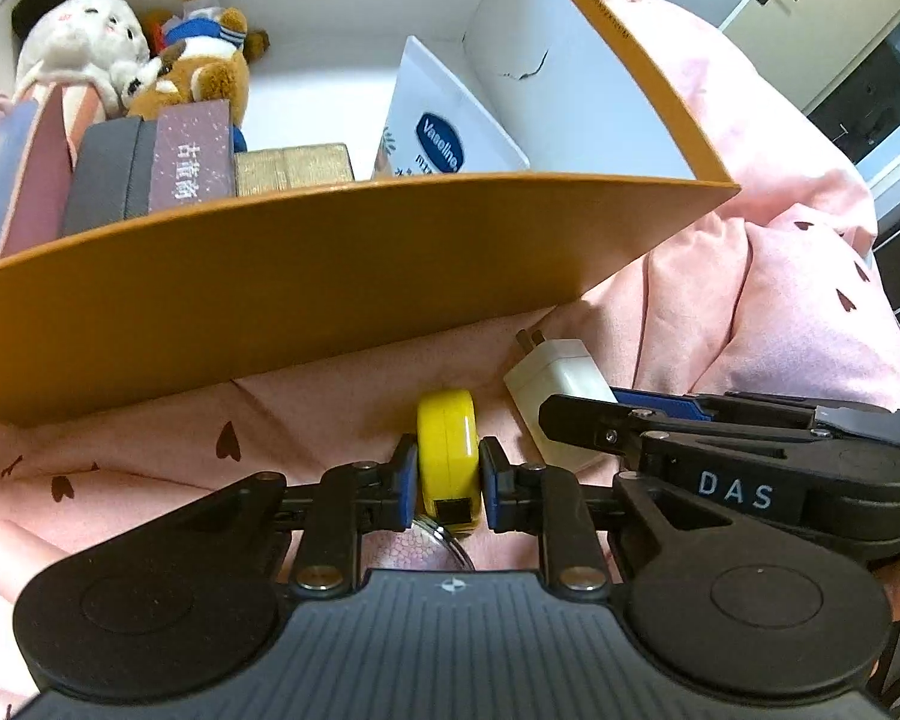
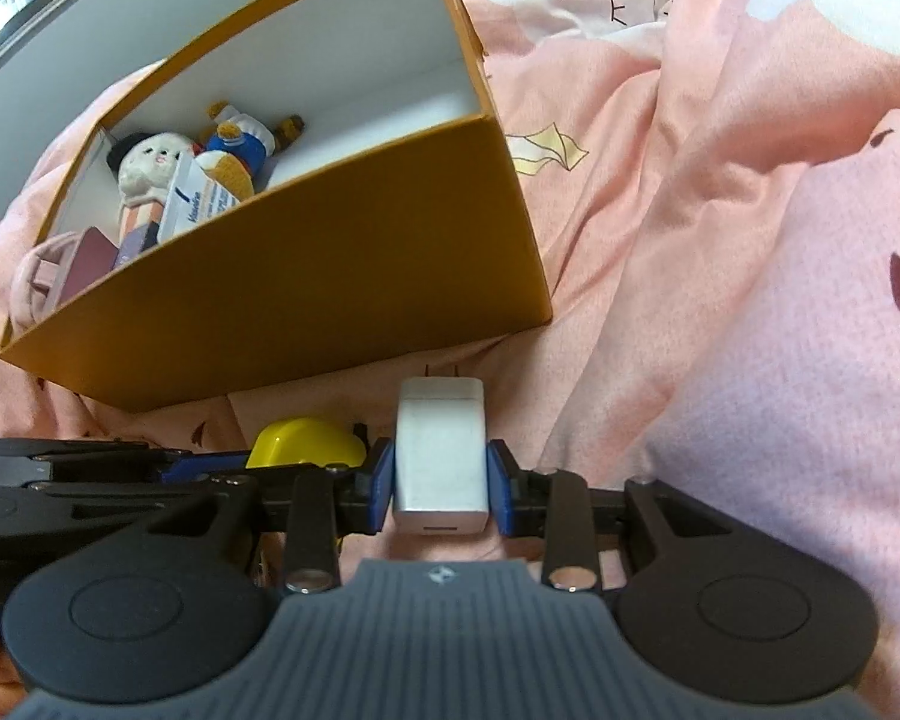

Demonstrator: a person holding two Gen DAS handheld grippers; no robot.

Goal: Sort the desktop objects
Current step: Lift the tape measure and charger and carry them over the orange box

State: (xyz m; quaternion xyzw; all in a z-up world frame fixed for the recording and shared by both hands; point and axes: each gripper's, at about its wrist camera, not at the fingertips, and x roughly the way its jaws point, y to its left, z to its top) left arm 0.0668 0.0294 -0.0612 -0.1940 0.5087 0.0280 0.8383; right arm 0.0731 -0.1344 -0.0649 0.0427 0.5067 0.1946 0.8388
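Blue pads (image 1: 410,483) of the left gripper (image 1: 448,480) pinch a yellow tape measure (image 1: 448,450), while the right gripper (image 2: 439,483) clamps a white charger plug (image 2: 439,456); both sit on pink bedding (image 2: 720,240) just before the orange box (image 1: 330,276) holding plush toys (image 1: 150,54).

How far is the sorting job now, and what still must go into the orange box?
Done: plush toys, books and a Vaseline pack already lie inside the orange box. In hand: the left hand-held gripper is shut on the yellow tape measure, and the right hand-held gripper on the white charger. Left: both items are still outside the box, over the pink bedding.
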